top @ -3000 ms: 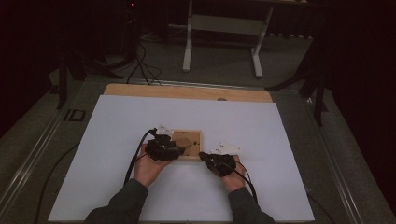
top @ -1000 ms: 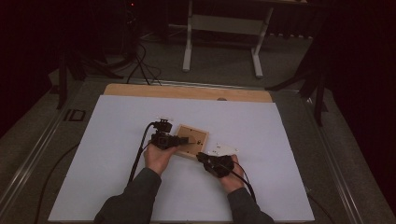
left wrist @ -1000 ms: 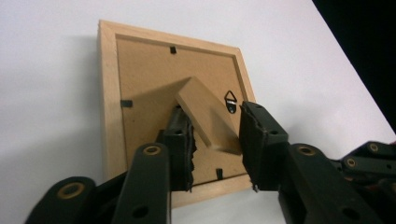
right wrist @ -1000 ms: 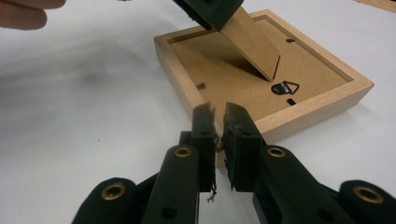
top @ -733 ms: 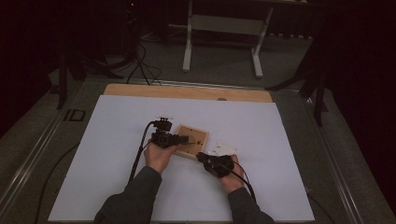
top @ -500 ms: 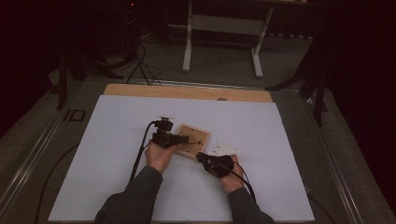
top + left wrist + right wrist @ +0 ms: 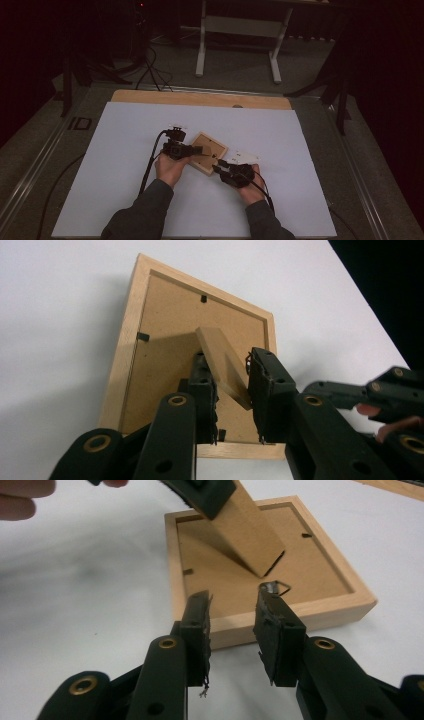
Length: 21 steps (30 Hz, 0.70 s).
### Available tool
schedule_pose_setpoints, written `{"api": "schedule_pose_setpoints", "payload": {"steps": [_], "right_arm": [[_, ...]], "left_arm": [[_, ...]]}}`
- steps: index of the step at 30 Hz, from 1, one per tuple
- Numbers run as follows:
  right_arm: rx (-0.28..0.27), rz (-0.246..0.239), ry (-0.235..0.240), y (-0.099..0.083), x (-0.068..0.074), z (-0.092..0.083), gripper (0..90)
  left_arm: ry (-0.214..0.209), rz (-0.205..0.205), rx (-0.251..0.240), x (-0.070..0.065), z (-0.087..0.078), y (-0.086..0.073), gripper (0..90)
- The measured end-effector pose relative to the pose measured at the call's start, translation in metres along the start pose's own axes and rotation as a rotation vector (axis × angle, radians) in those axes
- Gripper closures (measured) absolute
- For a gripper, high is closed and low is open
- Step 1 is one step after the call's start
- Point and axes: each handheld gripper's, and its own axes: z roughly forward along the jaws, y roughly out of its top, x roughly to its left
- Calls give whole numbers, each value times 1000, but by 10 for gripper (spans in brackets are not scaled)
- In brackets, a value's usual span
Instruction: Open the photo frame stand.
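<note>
Now the frame's stand (image 7: 225, 367) sits between left gripper (image 7: 231, 390) fingers.

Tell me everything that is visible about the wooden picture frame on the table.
The wooden picture frame lies face down on the white table cover. Its rim is pale wood; the brown fibreboard back is held by small black clips. A fibreboard stand leg is tilted up from the back, between the jaws of the left gripper. The right gripper is at the near rim, jaws apart.
</note>
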Motion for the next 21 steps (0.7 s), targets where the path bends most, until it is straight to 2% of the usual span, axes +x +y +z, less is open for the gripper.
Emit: {"api": "schedule_pose_setpoints", "payload": {"steps": [6,16,19,21], "right_arm": [[-10,14,-13,1,-4,-4,649],[-25,43,-41,2,-12,-11,640],[-32,51,-48,2,-14,-13,640],[-37,55,-53,2,-15,-15,639]], "left_arm": [[-24,26,-1,-6,-3,-2,781],[-103,59,4,-19,-5,-5,870],[-93,85,3,-23,-5,-6,881],[-94,87,4,-22,-6,-6,882]]}}
